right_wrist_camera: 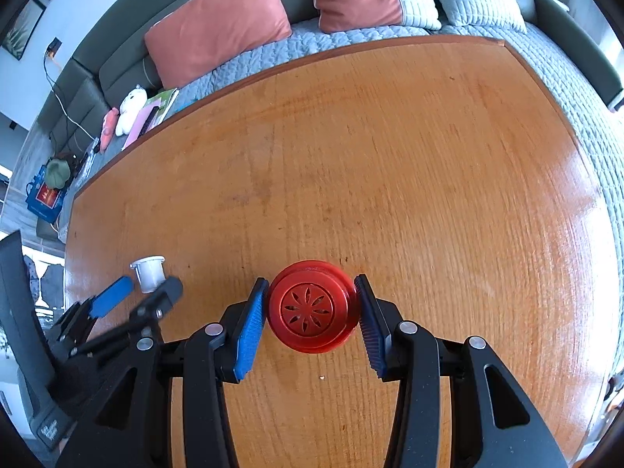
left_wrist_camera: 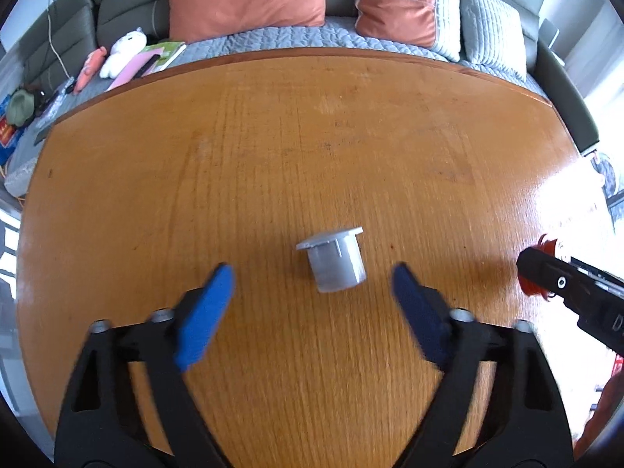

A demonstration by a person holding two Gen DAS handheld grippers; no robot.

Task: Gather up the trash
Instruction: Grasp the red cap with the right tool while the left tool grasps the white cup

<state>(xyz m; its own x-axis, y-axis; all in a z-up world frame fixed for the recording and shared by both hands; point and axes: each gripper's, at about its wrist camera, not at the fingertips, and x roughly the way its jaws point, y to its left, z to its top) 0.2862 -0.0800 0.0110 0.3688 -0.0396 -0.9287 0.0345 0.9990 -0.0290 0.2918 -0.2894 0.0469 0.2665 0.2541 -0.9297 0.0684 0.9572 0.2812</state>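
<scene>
On the desk [left_wrist_camera: 273,148], just left of the red tin [right_wrist_camera: 312,308] my right gripper [right_wrist_camera: 312,304] clamps, the grey cup [left_wrist_camera: 333,259] lies ahead, centred between my left gripper's [left_wrist_camera: 312,292] spread fingers [left_wrist_camera: 206,312].

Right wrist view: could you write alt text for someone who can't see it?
A red round tin with a flower-cut lid sits between the blue pads of the right gripper on a wooden table. Far left, the open left gripper flanks a small grey cup; a cushioned sofa lies behind.
</scene>
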